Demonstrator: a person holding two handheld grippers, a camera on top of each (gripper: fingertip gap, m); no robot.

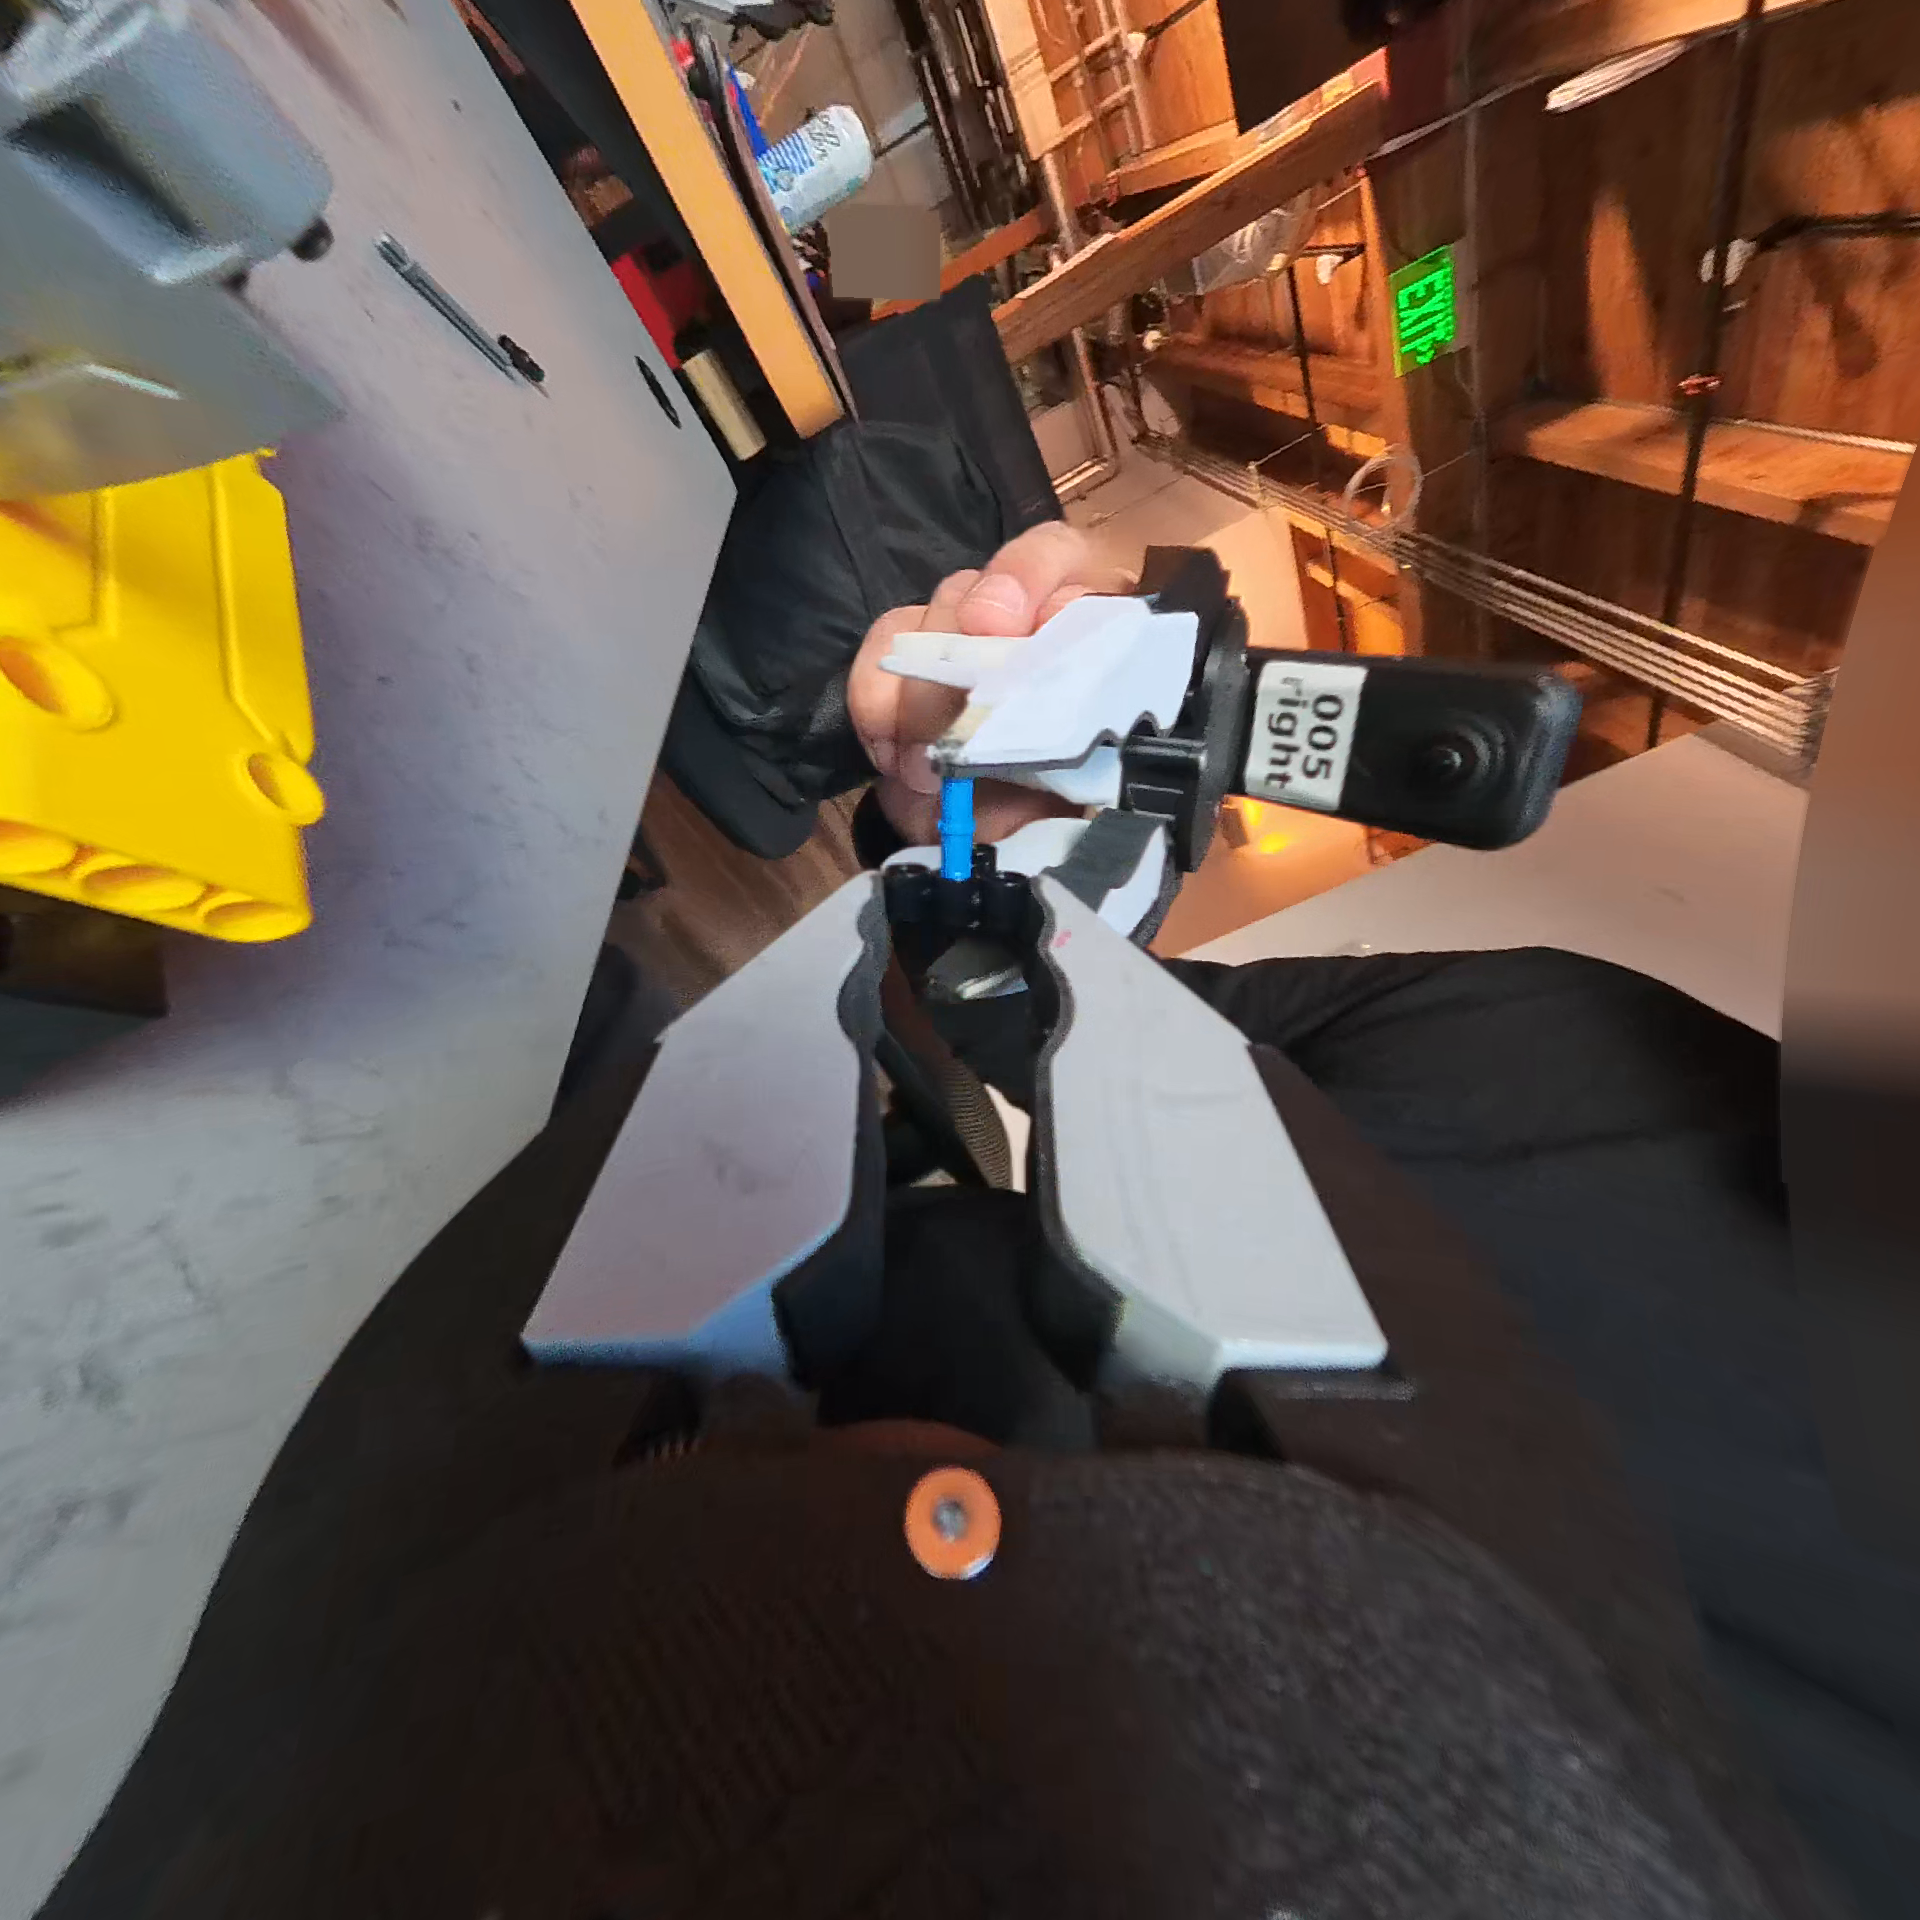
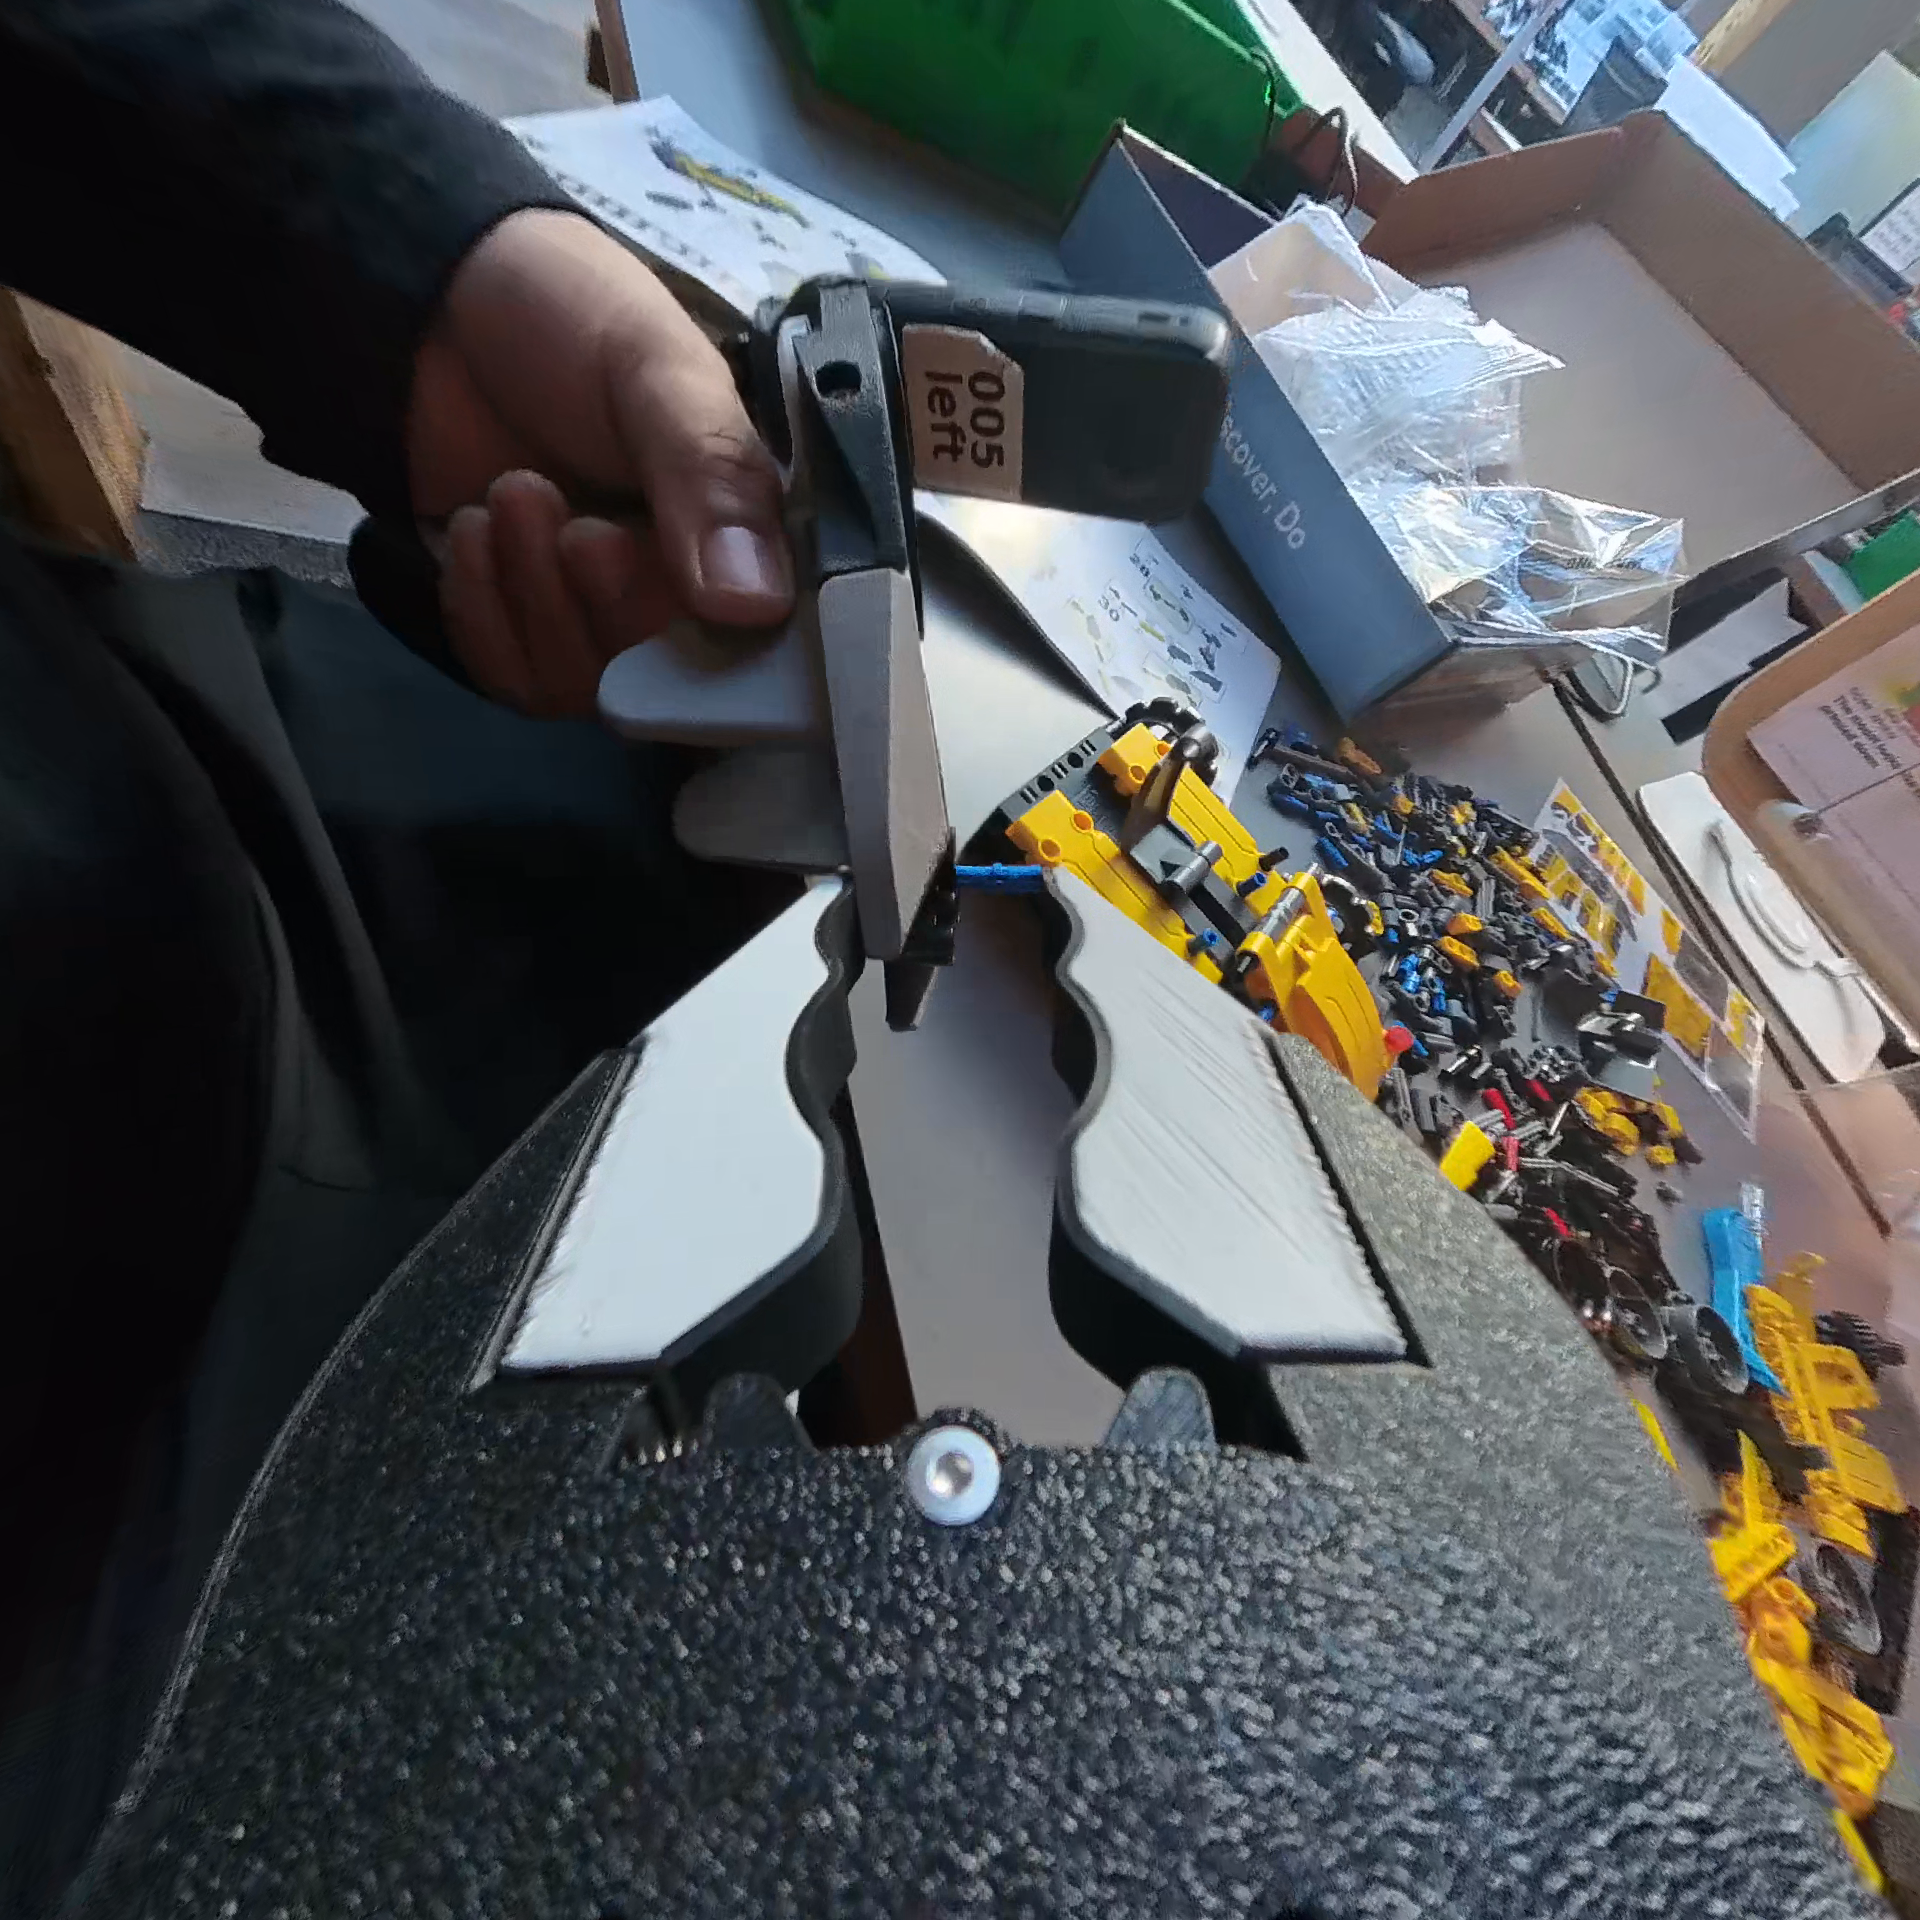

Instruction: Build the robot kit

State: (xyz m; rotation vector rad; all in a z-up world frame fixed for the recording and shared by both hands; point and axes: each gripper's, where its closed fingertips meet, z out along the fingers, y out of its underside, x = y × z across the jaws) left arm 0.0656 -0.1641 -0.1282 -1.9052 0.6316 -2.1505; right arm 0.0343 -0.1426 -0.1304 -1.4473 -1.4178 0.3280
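While left hand-held gripper [image 1: 954,902] clamps black connector [image 1: 953,894], right hand-held gripper [image 1: 951,764] pinches blue pin [image 1: 955,821].

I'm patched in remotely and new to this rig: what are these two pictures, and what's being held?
No robot: a person holds a two-finger gripper in each hand, each carrying a camera looking along its fingers. In the left wrist view, the left gripper is shut on a small black connector piece; the right gripper pinches a blue pin standing in it. The right wrist view shows that meeting from the other side, above a grey table with loose building-toy parts, a yellow assembly and an instruction sheet.
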